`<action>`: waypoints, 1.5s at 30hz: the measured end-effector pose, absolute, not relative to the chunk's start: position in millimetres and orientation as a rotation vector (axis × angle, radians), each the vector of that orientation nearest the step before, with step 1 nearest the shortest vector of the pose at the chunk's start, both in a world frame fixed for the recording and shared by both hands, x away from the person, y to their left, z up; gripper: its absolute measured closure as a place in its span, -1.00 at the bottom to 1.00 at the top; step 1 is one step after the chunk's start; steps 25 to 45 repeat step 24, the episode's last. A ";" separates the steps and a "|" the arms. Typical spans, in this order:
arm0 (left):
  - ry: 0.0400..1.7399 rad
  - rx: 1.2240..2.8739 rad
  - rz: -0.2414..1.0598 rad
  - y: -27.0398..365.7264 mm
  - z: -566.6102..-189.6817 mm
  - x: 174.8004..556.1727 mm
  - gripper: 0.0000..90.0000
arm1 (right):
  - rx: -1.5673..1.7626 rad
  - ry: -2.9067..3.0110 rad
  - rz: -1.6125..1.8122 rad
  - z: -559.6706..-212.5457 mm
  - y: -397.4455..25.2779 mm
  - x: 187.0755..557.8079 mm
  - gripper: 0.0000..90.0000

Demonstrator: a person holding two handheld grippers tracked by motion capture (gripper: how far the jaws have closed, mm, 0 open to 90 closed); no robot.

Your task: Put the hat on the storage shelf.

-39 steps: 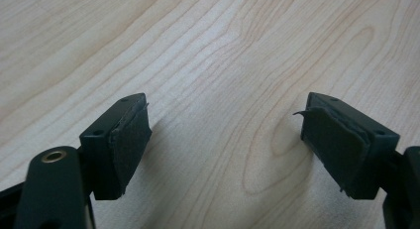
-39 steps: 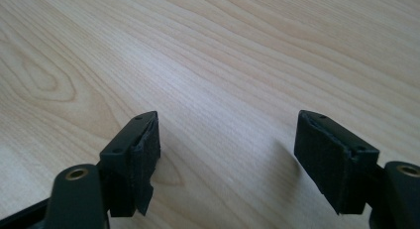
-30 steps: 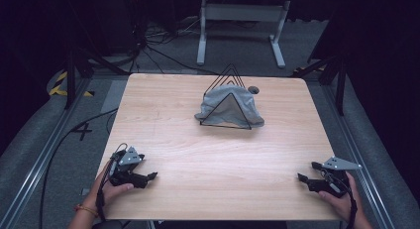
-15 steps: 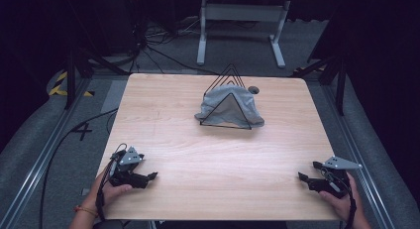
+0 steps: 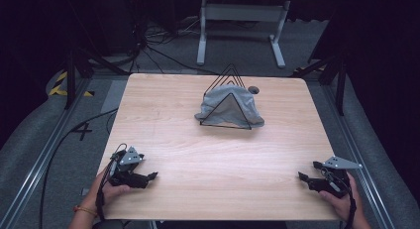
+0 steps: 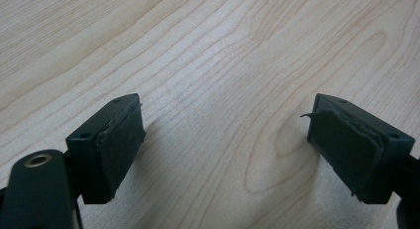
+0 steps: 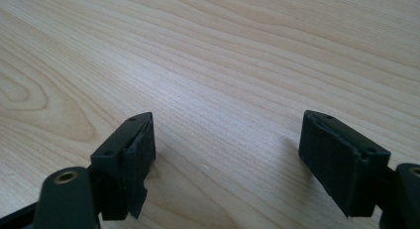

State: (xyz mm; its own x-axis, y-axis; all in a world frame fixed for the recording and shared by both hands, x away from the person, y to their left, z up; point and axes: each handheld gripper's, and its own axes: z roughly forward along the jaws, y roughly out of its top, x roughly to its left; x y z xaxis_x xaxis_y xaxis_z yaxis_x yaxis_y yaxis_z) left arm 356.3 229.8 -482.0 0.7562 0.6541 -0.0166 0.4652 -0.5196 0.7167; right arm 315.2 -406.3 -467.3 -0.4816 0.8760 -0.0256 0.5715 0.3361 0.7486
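Pale wood-grain table (image 5: pixel 218 154), rounded corners, dark floor with cables around it. We hold the left gripper (image 5: pixel 151 176) and right gripper (image 5: pixel 303 177) low at the near corners, both jaws wide, nothing between them; black pads (image 6: pixel 119 140) look frayed. Grey cloth (image 5: pixel 228 107) draped over a black wire triangular rack (image 5: pixel 225 87) sits well ahead, between the two. No readable writing.

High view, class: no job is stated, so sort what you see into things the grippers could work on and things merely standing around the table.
Likely to be worked on:
grey cloth draped over the black wire rack
left gripper, open
right gripper, open
wooden table

Just lying about:
white metal stand on the floor behind
floor cables
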 end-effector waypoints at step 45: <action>0.843 2.221 0.334 228.1 -481.7 356.9 -0.71 | 1.272 2.179 0.962 -467.3 -406.5 315.3 -0.50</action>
